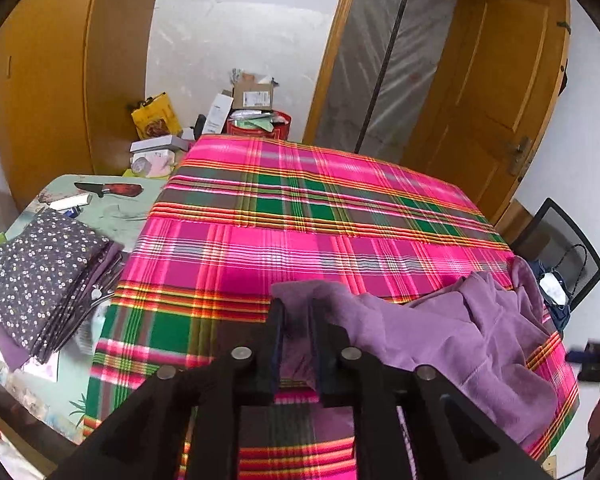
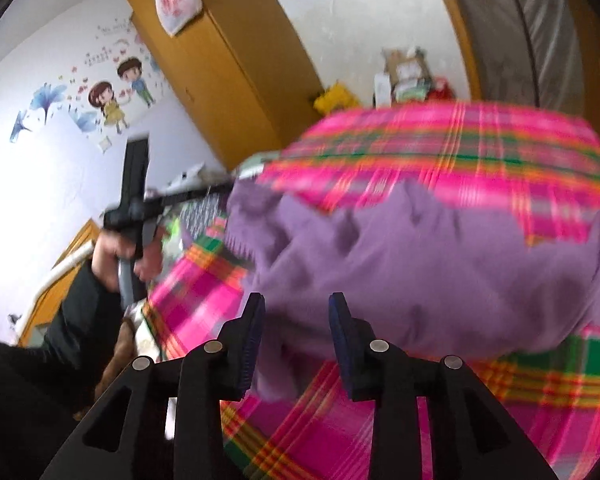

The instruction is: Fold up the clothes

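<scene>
A purple garment is lying crumpled on the plaid-covered surface. The left claw is standing partly open with a garment corner between its fingers, and the right claw is gaping likewise around another fold, neither pressing the cloth.

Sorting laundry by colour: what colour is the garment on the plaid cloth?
Plain purple garment; clearest in the left wrist view.

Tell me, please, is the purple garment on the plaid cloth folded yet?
Not folded: the purple garment lies crumpled in uneven ridges on the plaid cloth.
</scene>
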Available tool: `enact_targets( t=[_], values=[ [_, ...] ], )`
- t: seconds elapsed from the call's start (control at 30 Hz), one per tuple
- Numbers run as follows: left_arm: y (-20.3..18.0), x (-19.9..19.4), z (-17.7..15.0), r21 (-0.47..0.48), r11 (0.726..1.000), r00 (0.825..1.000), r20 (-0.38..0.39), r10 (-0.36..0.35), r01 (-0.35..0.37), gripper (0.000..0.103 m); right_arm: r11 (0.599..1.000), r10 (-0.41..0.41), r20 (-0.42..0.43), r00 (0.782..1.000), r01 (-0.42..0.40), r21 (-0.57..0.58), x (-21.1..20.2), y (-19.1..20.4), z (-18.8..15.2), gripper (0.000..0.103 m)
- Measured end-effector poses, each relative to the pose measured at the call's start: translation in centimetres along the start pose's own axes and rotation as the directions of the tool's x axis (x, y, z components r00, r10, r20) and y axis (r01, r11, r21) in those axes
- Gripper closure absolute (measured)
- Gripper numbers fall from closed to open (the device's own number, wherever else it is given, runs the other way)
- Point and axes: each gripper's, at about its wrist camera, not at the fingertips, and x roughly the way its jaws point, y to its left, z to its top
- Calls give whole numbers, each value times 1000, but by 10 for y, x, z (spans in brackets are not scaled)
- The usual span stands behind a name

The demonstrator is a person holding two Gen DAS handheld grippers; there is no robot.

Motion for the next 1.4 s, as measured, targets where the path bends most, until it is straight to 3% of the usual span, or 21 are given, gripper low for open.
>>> enact_targets(
  t=[0.27,0.53,0.73,0.83,0.97,1.3,1.4],
  values=[
    [6,-20,-23,-38,999,1000,13,-12,12,73,982,-29,-15,999,25,-188,49,20,51,68],
    [11,-45,-59,-88,995,999,15,45,-44,72,936,-1,-116,993,-40,-350,113,37,89,68],
    [-8,-51,-97,-162,981,994,-12,-106,103,71,869,22,-230,973,-132,-477,165,60,113,66],
    [-26,-44,-115,-173,969,982,-42,-186,176,71,844,31,-291,956,-181,-505,191,70,122,65],
    [-47,-33,-131,-171,955,963,-80,-259,243,71,817,56,-413,909,-279,-505,228,77,126,65],
    [-56,-14,-142,-209,944,953,-111,-282,255,71,810,66,-587,807,-387,-441,293,67,117,65],
    [-57,-9,-142,-215,944,952,-123,-281,251,71,813,51,-614,788,-390,-433,302,65,110,65]
  ],
)
